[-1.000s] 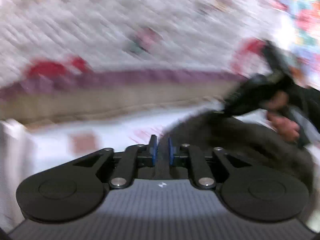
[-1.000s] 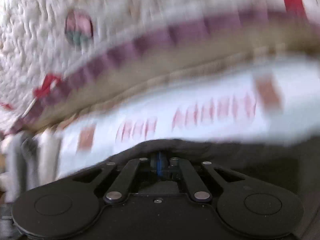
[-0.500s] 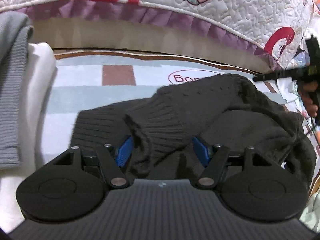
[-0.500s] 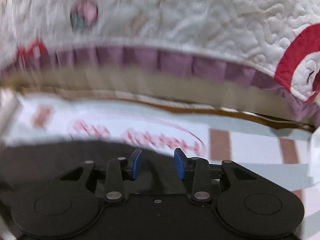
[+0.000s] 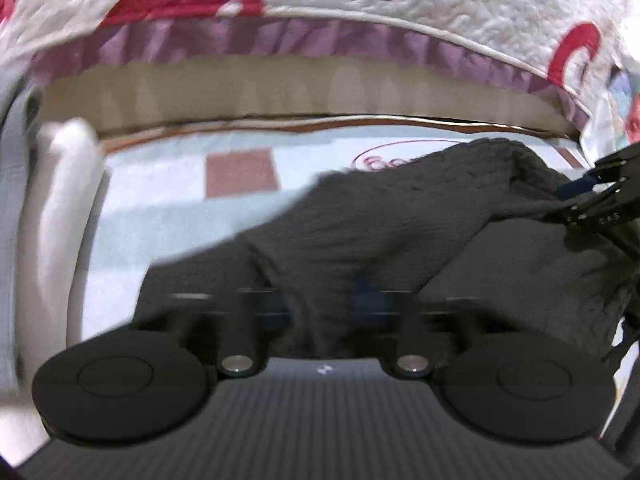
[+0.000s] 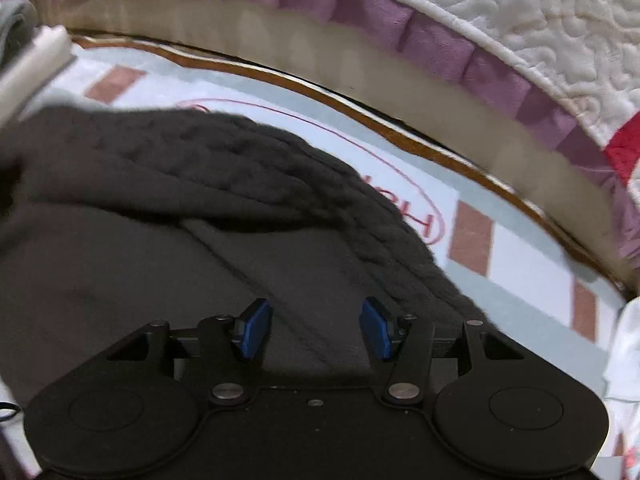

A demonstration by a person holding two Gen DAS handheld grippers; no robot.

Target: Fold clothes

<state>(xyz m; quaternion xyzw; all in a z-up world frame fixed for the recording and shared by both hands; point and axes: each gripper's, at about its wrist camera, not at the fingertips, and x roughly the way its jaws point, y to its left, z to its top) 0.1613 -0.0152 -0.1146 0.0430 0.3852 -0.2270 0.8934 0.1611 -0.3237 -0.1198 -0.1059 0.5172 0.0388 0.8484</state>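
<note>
A dark grey knitted sweater [image 5: 400, 216] lies rumpled on a pale checked mat [image 5: 168, 184]. My left gripper [image 5: 324, 308] is low over its near cuff, its blue pads blurred, with a fold of knit between the jaws. I cannot tell if they have closed. The sweater also fills the right wrist view [image 6: 224, 184]. My right gripper [image 6: 314, 332] is open just above the cloth, with nothing between the pads. It shows at the right edge of the left wrist view [image 5: 600, 200].
A quilted cover with a purple frill [image 5: 320, 40] hangs behind the mat in both views [image 6: 460, 40]. A white and grey folded pile [image 5: 60, 216] stands at the left. The mat's brown edge [image 6: 360, 104] runs along the back.
Both grippers went from shut to open as the sweater was dropped on the mat. The left jaws have since narrowed around the cuff fold. The right gripper opened wider and moved over the sweater.
</note>
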